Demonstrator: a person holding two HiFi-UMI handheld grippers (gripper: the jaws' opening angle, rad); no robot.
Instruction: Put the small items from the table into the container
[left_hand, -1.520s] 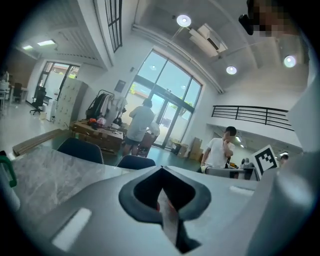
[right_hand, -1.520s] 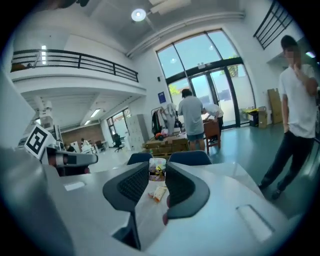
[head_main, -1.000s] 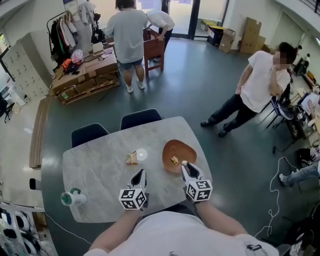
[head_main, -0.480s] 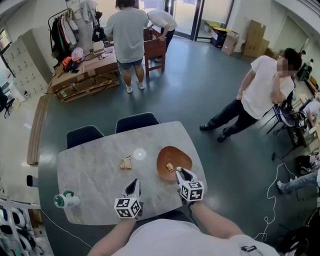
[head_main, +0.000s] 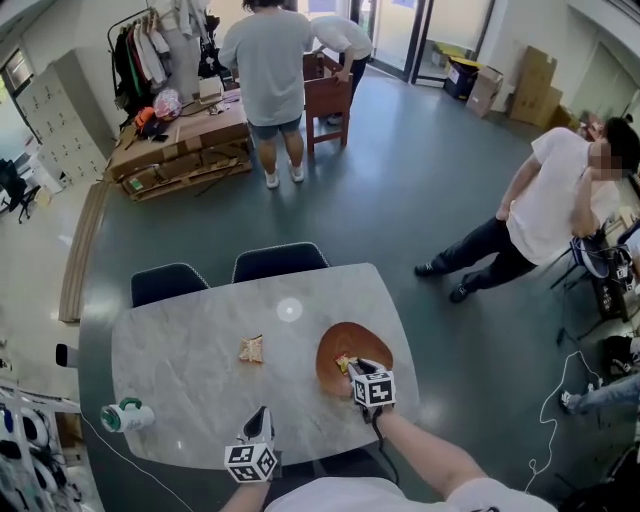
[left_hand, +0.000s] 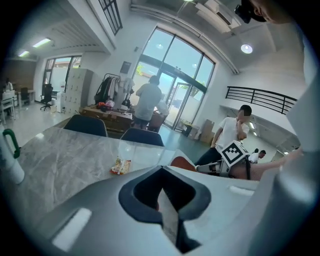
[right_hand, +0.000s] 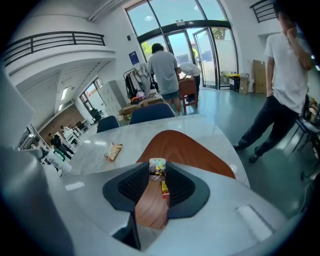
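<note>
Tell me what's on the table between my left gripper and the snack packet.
Nothing: only bare marble table lies between the left gripper and the snack packet, as the head view shows.

— What sort of place was it?
— An open office hall. It had tall glass doors, a railed mezzanine, grey lockers, a clothes rack and office chairs.
</note>
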